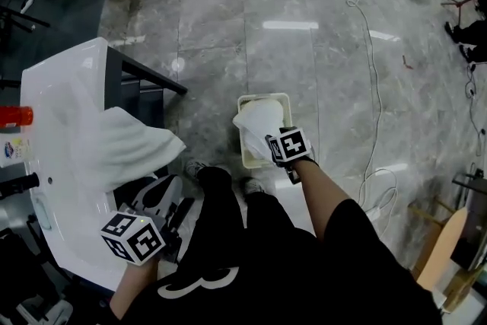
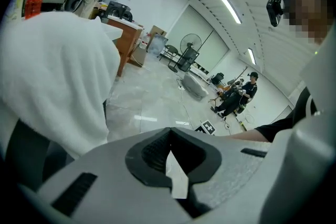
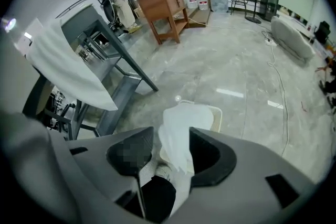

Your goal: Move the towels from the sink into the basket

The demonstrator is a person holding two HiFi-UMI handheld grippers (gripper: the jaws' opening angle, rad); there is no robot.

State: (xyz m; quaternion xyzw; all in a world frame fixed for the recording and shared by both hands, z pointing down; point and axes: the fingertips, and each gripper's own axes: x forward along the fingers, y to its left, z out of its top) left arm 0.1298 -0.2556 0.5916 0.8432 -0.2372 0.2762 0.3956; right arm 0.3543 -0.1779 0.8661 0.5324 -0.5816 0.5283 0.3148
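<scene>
Two towels are seen: one [image 1: 129, 144] is draped over the sink's [image 1: 65, 87] edge, near the left gripper [image 2: 168, 136], whose jaws are pressed together. The other [image 1: 259, 122] hangs between the right gripper's [image 3: 170, 149] parted jaws over the basket [image 1: 247, 157]. It is best freed once centred within the rim.

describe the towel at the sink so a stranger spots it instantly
Find the white sink at the left. A white towel drapes over its rim, one corner hanging off. The other towel is down at the basket instead.
</scene>
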